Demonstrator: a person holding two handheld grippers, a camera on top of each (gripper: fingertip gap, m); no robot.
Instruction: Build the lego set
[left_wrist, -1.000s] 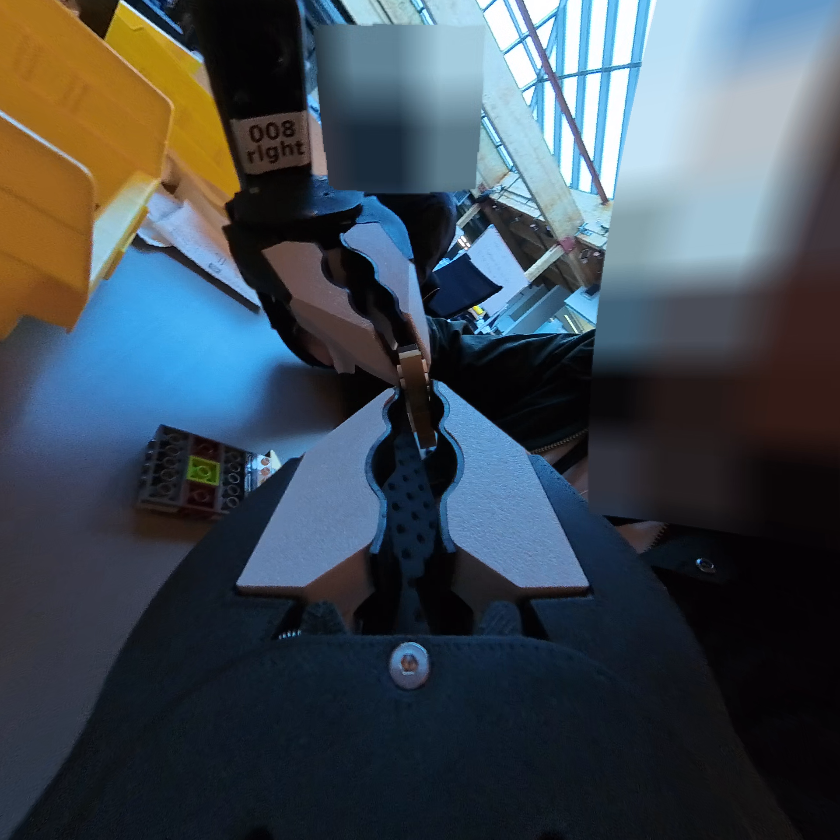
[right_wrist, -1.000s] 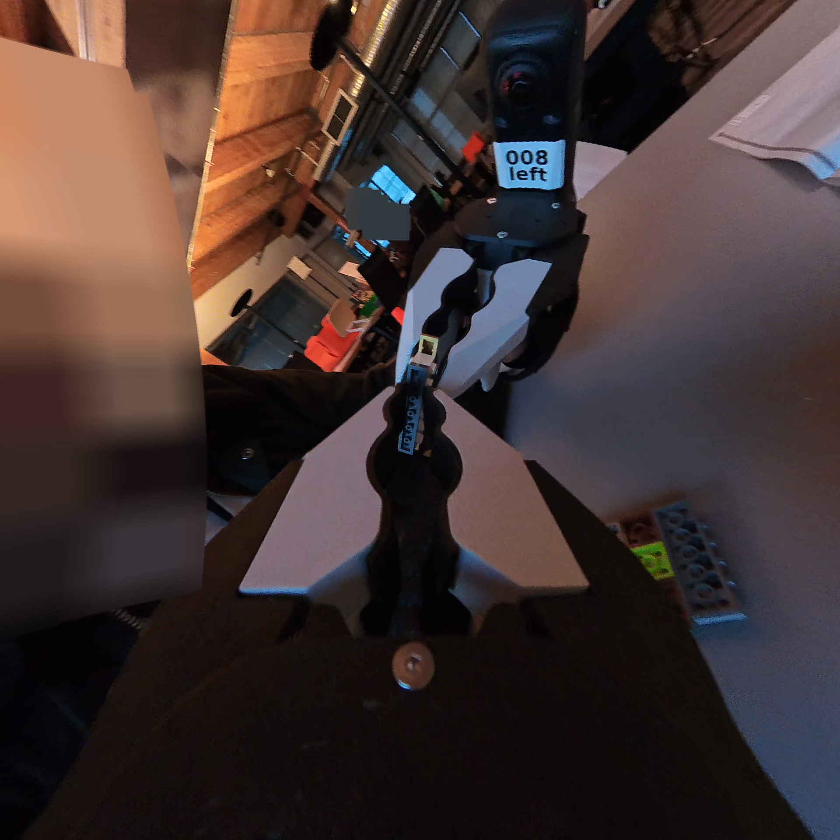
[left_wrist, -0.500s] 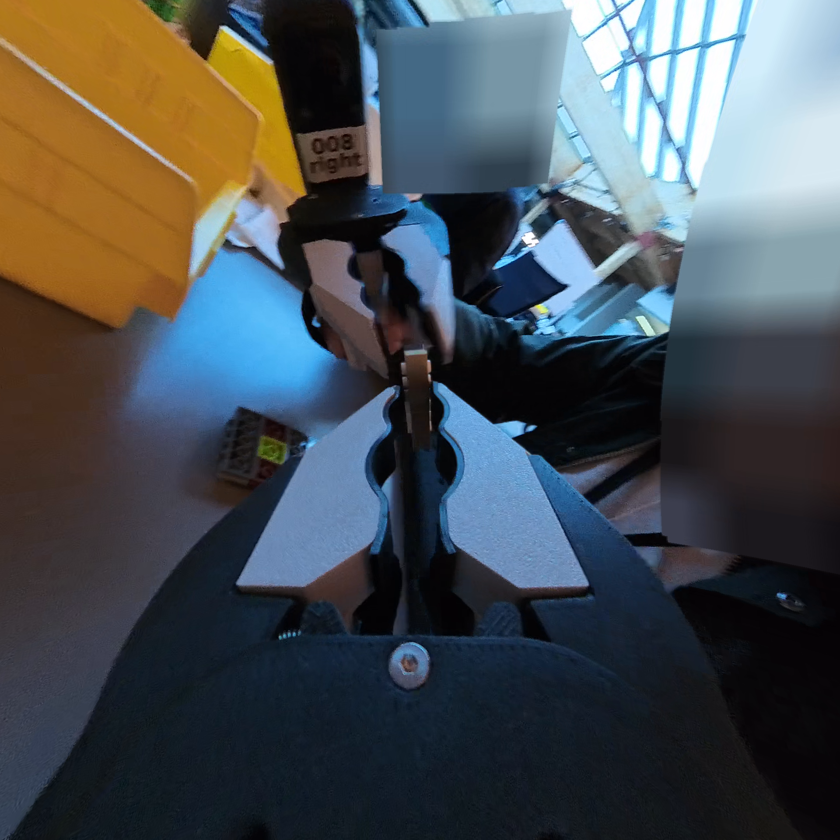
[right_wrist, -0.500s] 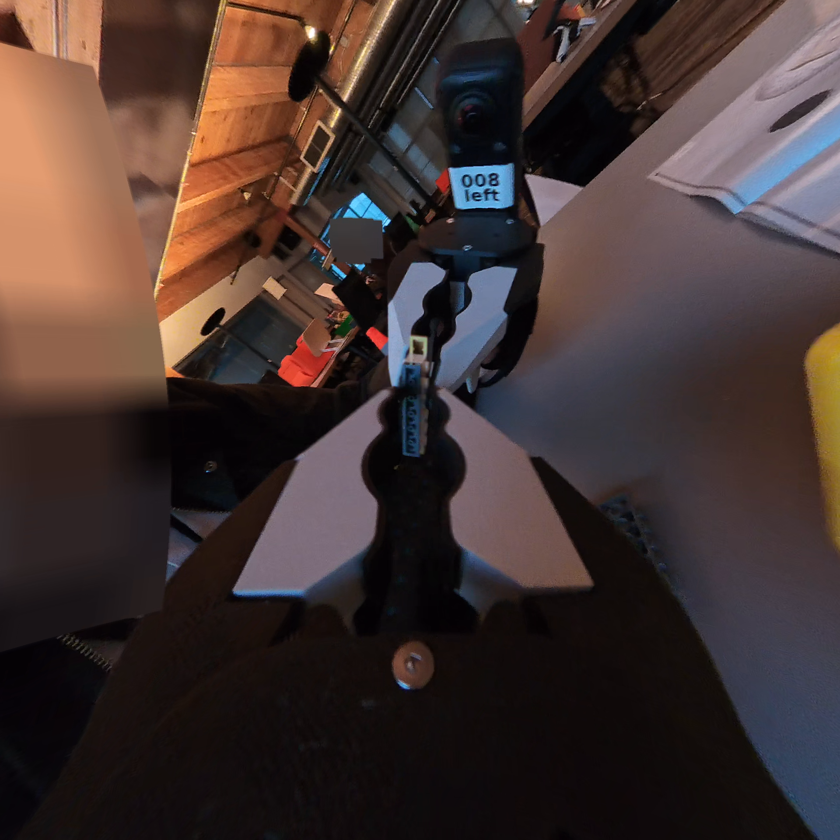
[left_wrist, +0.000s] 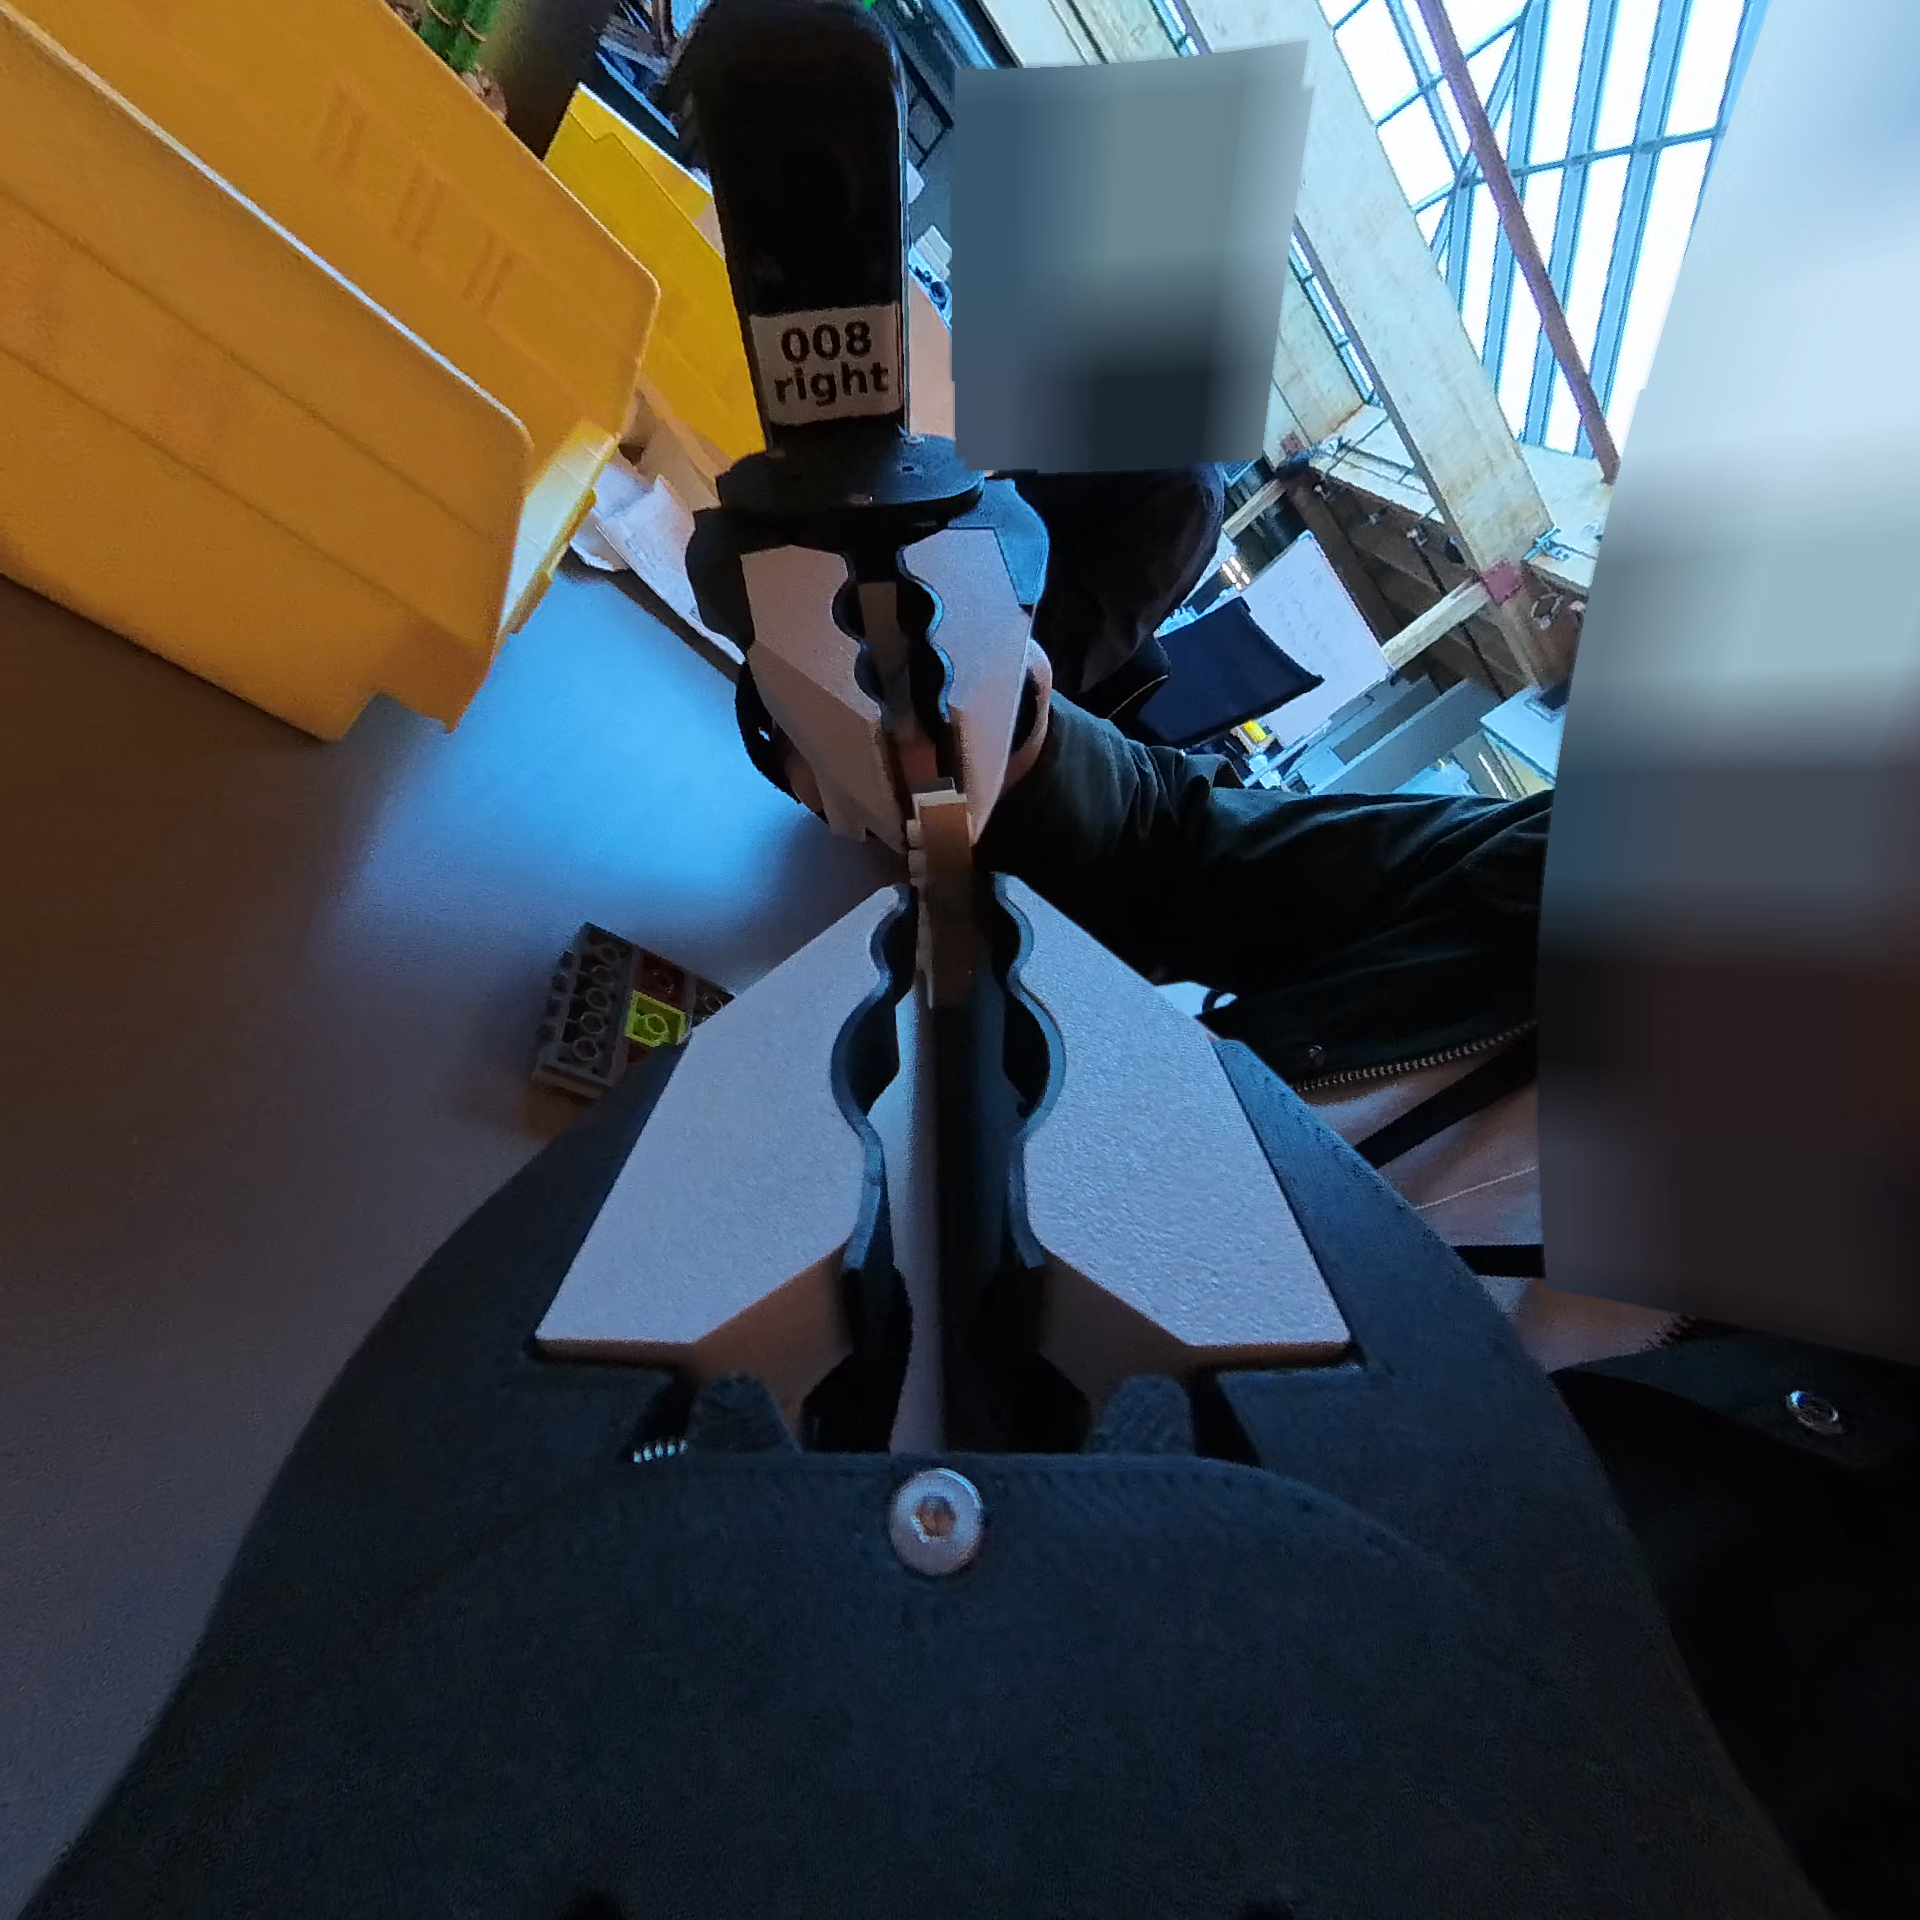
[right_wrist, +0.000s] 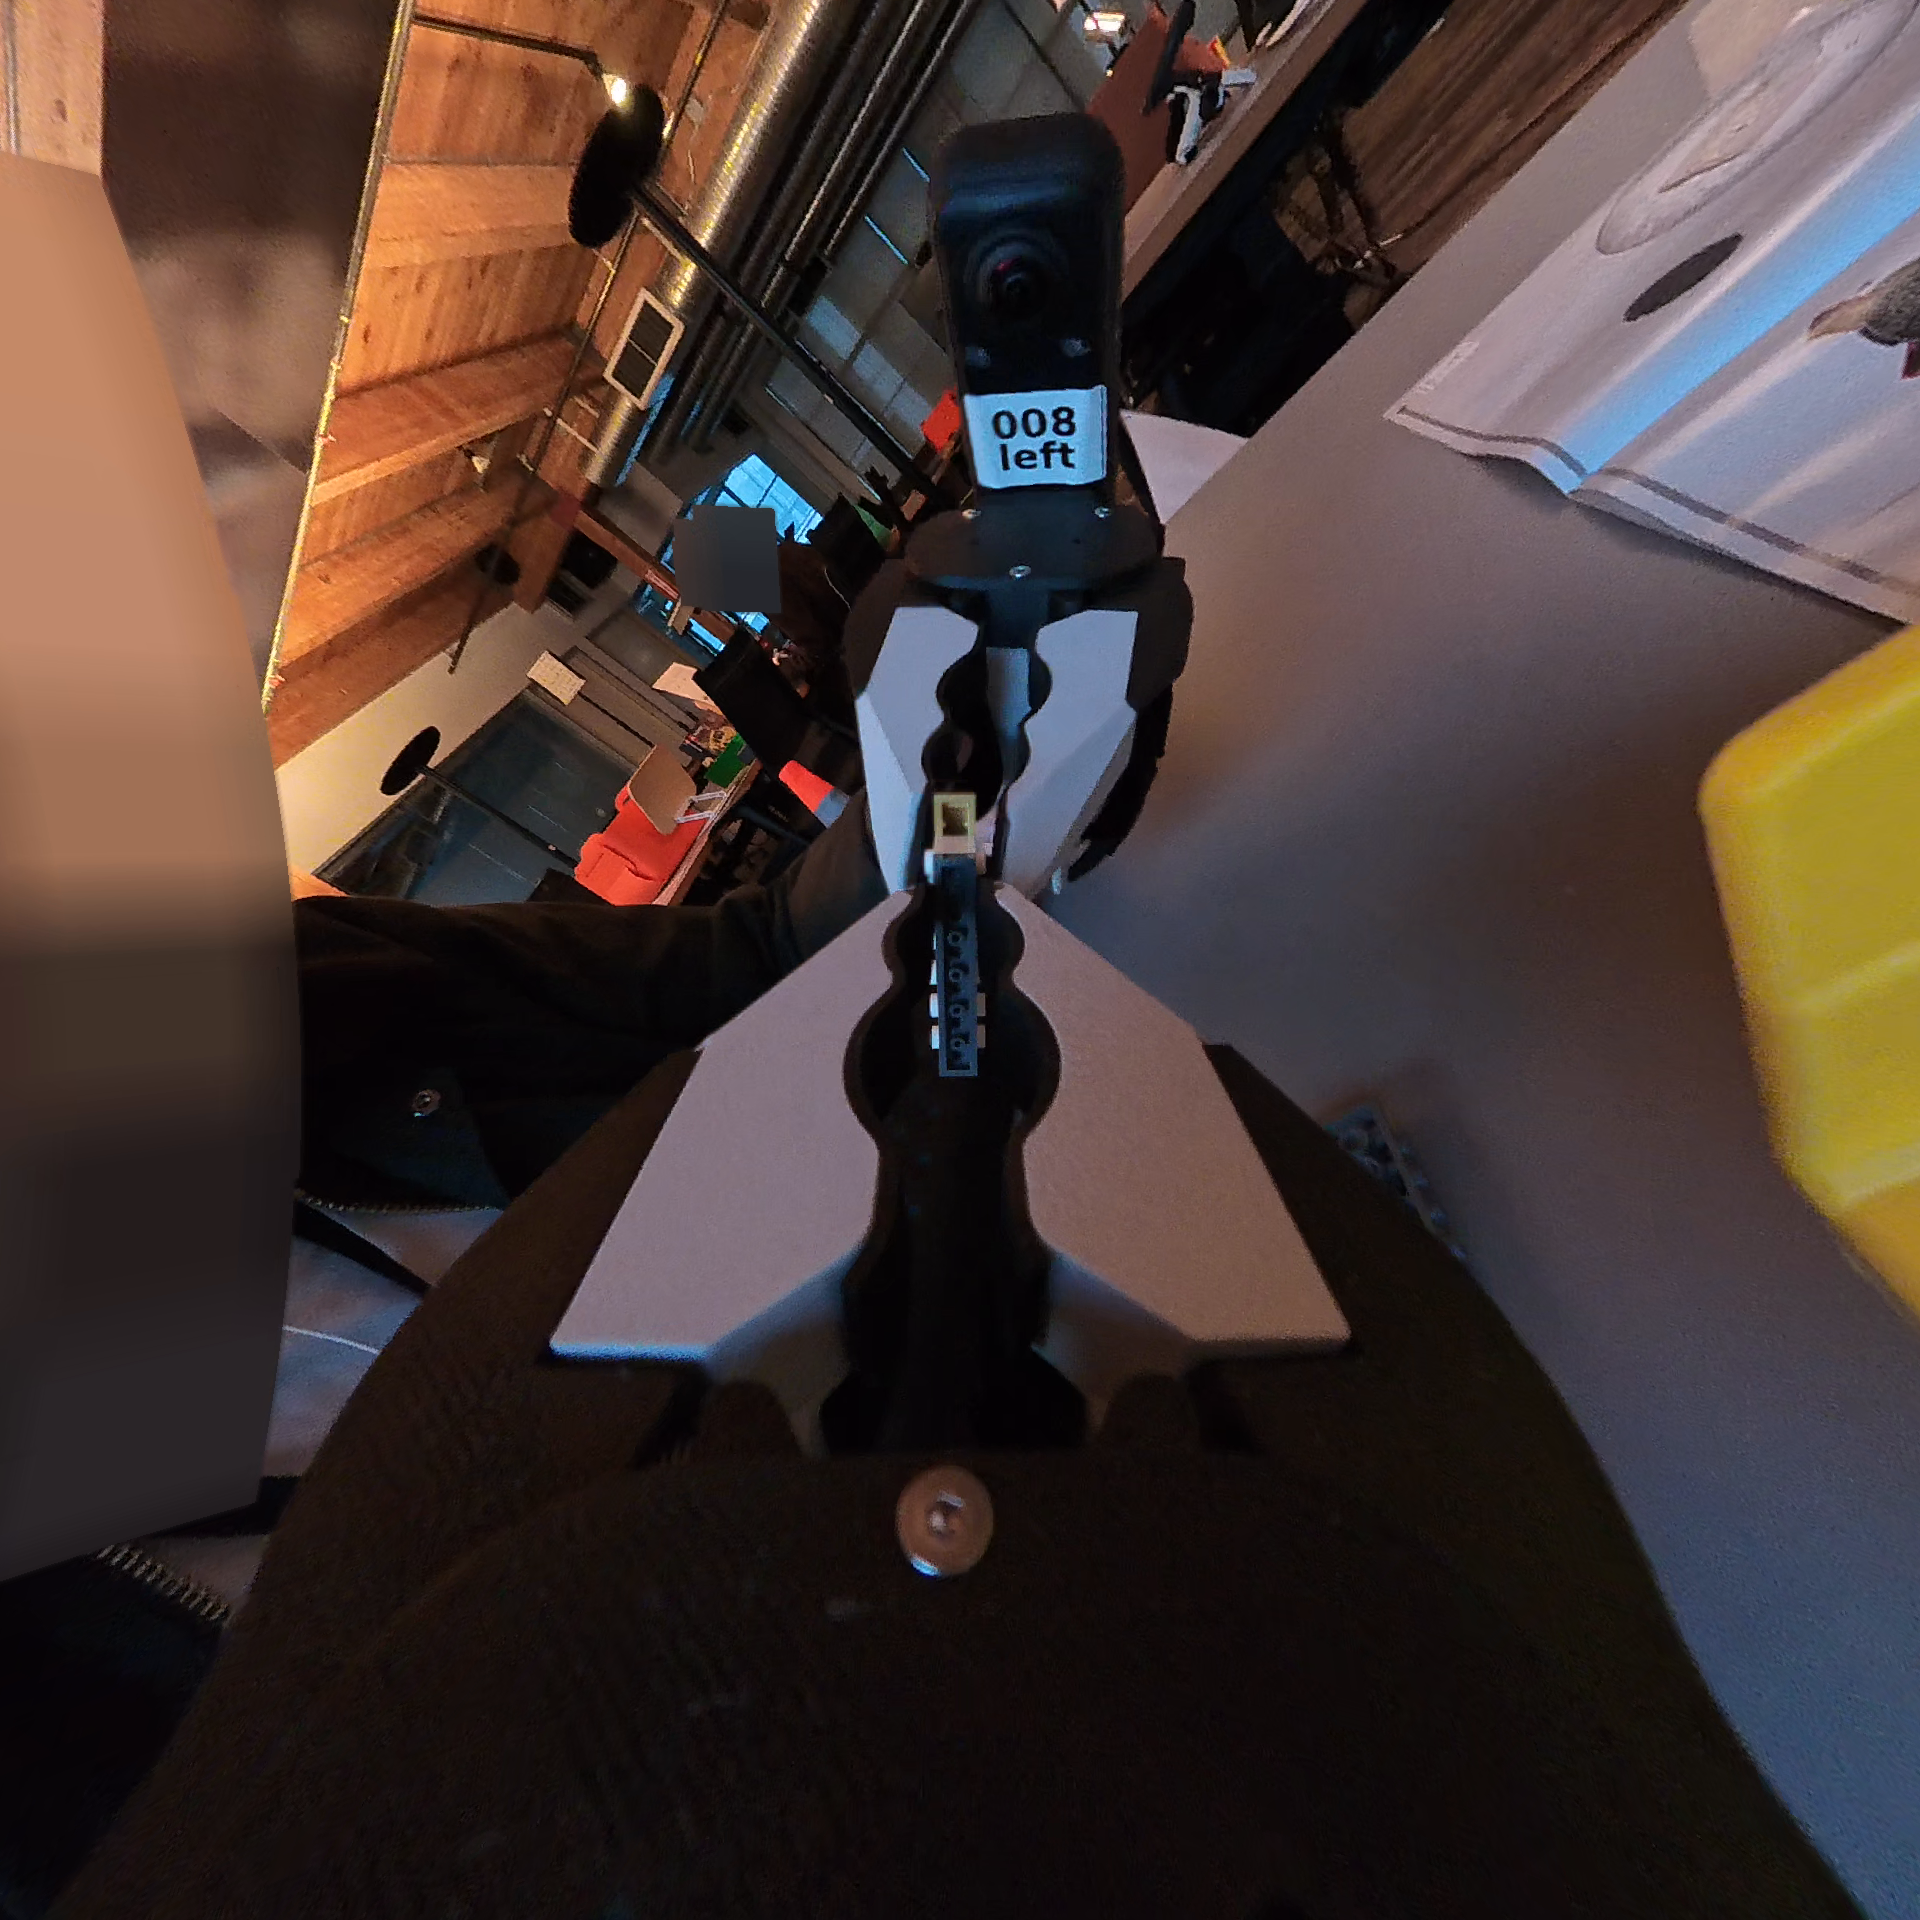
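A thin tan Lego piece was clamped edge-on in the closed left gripper, while the right gripper was closed on a narrow grey studded plate; the two pieces met tip to tip in the air above the table. The partly built Lego block, grey with red and lime bricks, lay on the table near yellow bins.

We see a grey table carrying a small lego assembly, stacked yellow bins toward its far edge, and printed sheets lying flat.
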